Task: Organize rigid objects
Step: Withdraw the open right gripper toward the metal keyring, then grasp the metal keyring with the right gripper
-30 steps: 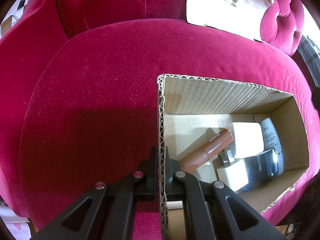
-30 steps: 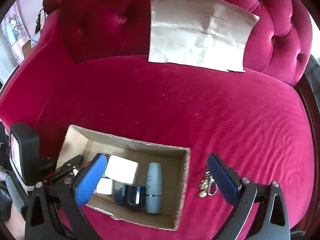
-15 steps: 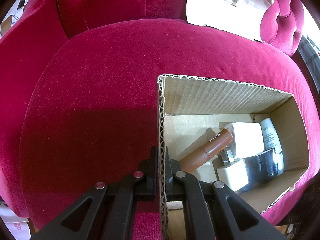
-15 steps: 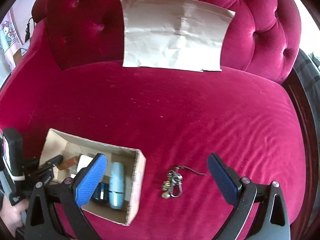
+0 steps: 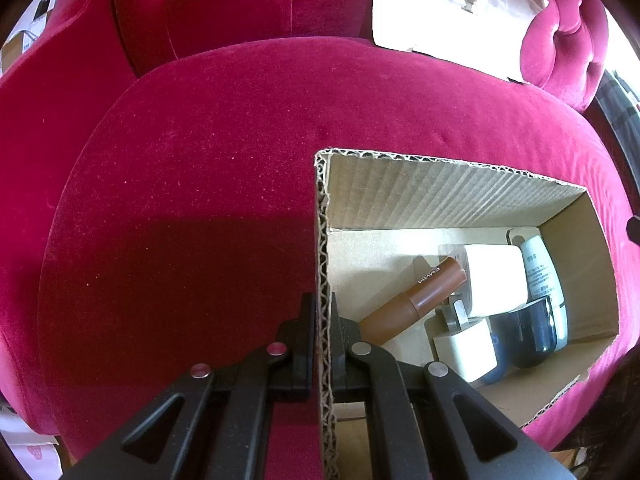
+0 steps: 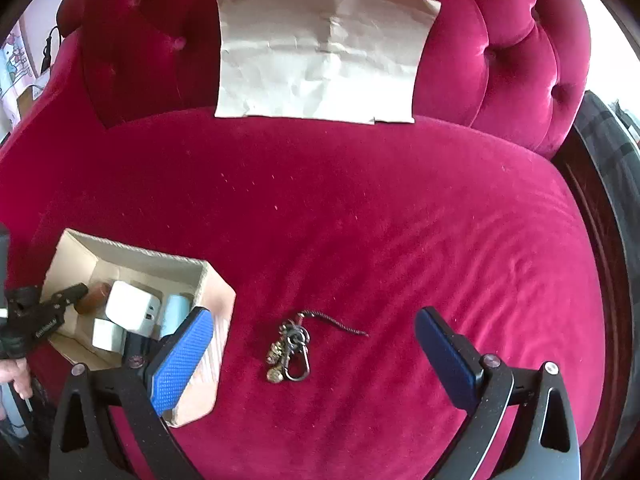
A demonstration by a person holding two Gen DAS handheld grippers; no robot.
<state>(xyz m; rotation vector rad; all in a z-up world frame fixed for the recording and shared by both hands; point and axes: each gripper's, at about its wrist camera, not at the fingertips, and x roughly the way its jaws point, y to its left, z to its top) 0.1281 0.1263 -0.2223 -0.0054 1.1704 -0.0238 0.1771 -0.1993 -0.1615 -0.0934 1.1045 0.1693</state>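
I am pinching the near wall of the open brown corrugated cardboard box (image 5: 460,184) with my left gripper (image 5: 323,320), its black jaws clamped on either side of the fluted edge, steadying the box on the crimson velvet sofa seat (image 6: 400,220). Inside the box are lying a brown cylindrical tube (image 5: 412,300), two white plug adapters (image 5: 492,280), a pale blue bottle (image 5: 542,268) and a dark glossy rounded jar (image 5: 524,336), crowded toward the far end.

My right gripper (image 6: 308,340) is hanging with its blue-padded fingers (image 6: 180,356) spread wide and nothing between them, framing the bunch of brass keys on a metal carabiner with a dark braided cord (image 6: 292,354), which is lying loose on the velvet just beside the box's outer wall. A creased sheet of tan paper (image 6: 320,48) is leaning on the tufted backrest, well apart.

I judge I am lining up for the keys, the last loose piece visible. The next move calls for lowering straight over the cluster, closing on the carabiner rather than the cord, since the soft pile may let the keys sink and slip.
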